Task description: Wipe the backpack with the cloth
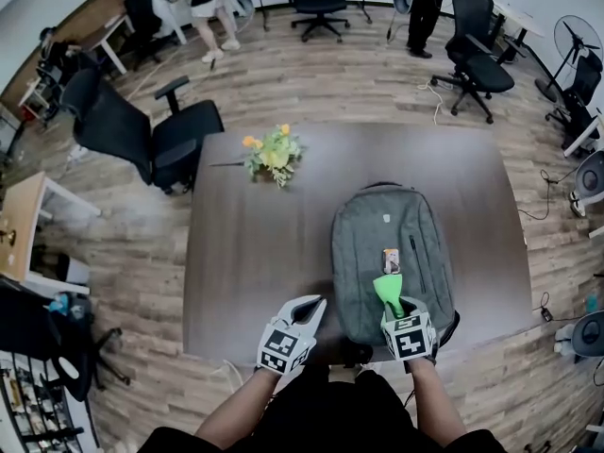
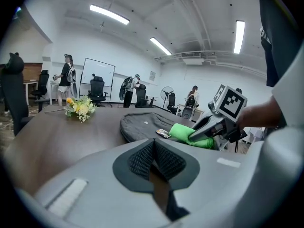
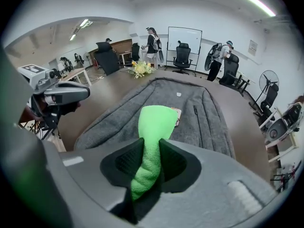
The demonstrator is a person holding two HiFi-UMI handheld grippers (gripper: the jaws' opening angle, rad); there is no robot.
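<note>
A grey backpack (image 1: 387,243) lies flat on the dark table (image 1: 255,253), at its right half, with a small tag (image 1: 391,260) on its front. My right gripper (image 1: 391,306) is shut on a bright green cloth (image 1: 388,289), which sticks out ahead of the jaws over the backpack's near end (image 3: 156,122). My left gripper (image 1: 311,310) hovers at the table's near edge, left of the backpack, jaws closed with nothing between them (image 2: 153,156). From the left gripper view the backpack (image 2: 142,125) and the cloth (image 2: 187,134) lie to the right.
A bunch of yellow flowers (image 1: 273,154) lies at the table's far left. Black office chairs (image 1: 142,130) stand around the table, with desks along the left wall. People stand at the far end of the room (image 1: 212,8). Cables run over the wooden floor at right.
</note>
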